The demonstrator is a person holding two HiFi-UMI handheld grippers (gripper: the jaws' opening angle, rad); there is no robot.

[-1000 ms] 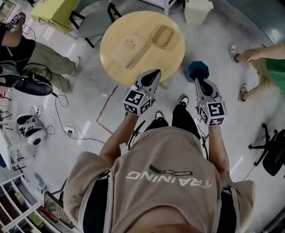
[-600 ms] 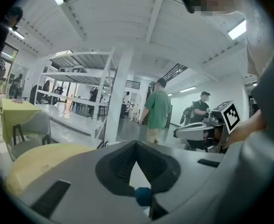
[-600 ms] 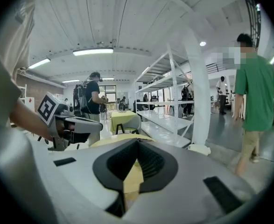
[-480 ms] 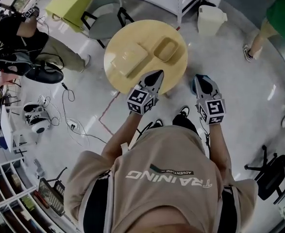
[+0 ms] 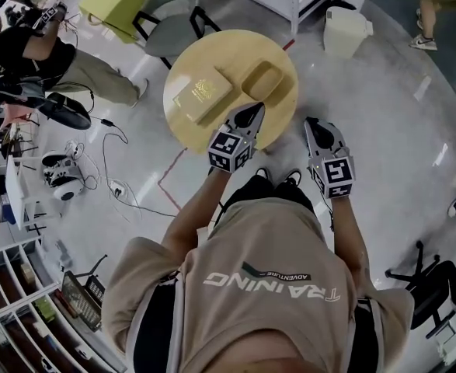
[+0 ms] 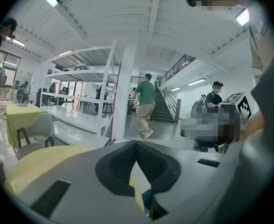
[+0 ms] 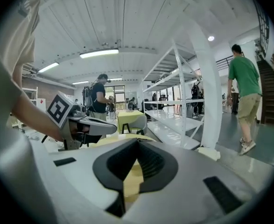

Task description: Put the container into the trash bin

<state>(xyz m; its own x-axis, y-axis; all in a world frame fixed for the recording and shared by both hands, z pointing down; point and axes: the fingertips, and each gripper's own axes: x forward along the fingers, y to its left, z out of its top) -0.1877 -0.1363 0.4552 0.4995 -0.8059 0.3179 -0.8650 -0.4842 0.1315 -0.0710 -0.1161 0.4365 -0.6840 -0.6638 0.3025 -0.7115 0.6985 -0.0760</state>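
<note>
The container (image 5: pixel 262 78) is the shallow tan tray on the round table (image 5: pixel 212 53), over at about 2 o'clock from the table's middle. A flat box (image 5: pixel 203 95) in the same tan sits just beside it at its 8 o'clock, and I can't tell if that's a lid or a separate piece.

The left gripper (image 5: pixel 251 113) hangs over the near edge of the table, at 6 o'clock of the tray and not touching it. The right gripper (image 5: pixel 315 127) is off the table's edge at 4 o'clock. Both have their fingers (image 6: pixel 120 164) closed together with nothing in them.

My guess is the tray is moulded pulp: very light, thin-walled, a bit grippy and easy to crush. I'd pinch one side wall at the rim, gently. What looks like the trash bin (image 5: pixel 344 31) stands on the floor at 1 o'clock of the table, well apart.
</note>
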